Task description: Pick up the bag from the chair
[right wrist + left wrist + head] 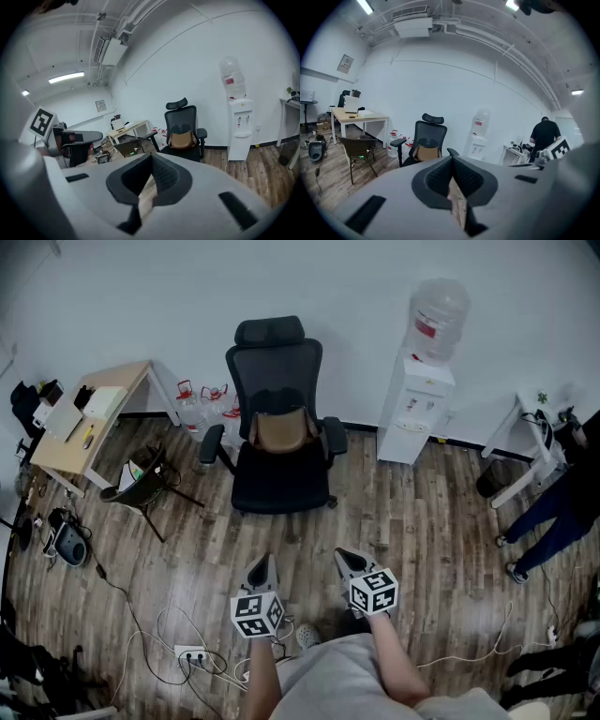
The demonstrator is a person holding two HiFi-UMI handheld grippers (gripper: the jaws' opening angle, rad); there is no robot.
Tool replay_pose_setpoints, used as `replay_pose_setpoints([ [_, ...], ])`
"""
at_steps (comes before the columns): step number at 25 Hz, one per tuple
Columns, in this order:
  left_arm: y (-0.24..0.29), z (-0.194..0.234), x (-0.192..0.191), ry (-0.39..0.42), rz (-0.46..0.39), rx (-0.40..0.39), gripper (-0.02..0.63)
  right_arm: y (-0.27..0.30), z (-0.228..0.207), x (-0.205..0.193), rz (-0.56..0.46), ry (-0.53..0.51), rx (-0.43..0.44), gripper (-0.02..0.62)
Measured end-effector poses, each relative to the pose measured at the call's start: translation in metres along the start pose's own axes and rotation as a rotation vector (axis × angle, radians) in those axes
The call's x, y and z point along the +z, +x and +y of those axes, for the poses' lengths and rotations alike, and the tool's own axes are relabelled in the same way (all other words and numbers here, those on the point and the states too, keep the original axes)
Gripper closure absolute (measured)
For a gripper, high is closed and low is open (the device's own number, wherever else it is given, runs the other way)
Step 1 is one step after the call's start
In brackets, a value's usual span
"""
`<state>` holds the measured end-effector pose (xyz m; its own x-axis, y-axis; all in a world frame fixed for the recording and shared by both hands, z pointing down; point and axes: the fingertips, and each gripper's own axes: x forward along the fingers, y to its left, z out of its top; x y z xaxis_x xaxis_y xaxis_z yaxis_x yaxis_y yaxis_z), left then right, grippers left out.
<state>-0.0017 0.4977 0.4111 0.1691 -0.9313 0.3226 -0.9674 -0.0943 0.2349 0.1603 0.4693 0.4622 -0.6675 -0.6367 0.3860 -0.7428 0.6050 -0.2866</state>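
Wood-plank floor (422, 512) runs up to a plain white wall, and both tools hang over its near part. The left gripper (452, 165) has its two dark jaws pressed together, with nothing between them. The right gripper (151, 161) is the same, its jaws closed tip to tip and empty. Each is held in a hand at the near edge of the head view. They sit side by side without touching, marker cubes uppermost, both tipped slightly downward and aimed toward the chair (279, 486).

That chair is a black mesh office chair with a headrest, standing near the far edge of the floor, close to the wall. The bag (281, 430), tan-brown, sits at the back edge of the seat. It leans against the backrest between the two armrests, well apart from both grippers.

Right of the chair, a white water dispenser (417, 409) with a clear bottle on top stands against the wall. Left of the chair, clear jugs (202, 404) with red handles sit on the floor by the wall. Beyond them a light wooden desk (89, 423) occupies the left edge, with small items on its top. A small dark chair (141, 486) stands just in front of the desk.

Cables trail across the near left floor to a white power strip (192, 653). At the right edge a person (553, 512) in dark clothes stands beside a white table (530, 442)
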Motion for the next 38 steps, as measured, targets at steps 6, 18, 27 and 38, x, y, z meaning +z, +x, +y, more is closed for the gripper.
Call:
replay_pose_setpoints([
  [6, 0.031, -0.013, -0.001, -0.009, 0.001, 0.031, 0.601, 0.011, -0.04, 0.01, 0.007, -0.007, 0.02, 0.594],
  [18, 0.095, -0.051, 0.035, 0.003, -0.036, 0.122, 0.6, 0.016, -0.128, 0.067, -0.05, 0.032, 0.159, 0.592],
  [27, 0.126, -0.068, 0.036, -0.027, -0.051, 0.215, 0.6, 0.011, -0.202, 0.073, -0.035, 0.076, 0.18, 0.589],
  [38, 0.148, -0.046, 0.037, -0.038, -0.041, 0.265, 0.6, 0.045, -0.216, 0.075, -0.013, 0.088, 0.206, 0.588],
])
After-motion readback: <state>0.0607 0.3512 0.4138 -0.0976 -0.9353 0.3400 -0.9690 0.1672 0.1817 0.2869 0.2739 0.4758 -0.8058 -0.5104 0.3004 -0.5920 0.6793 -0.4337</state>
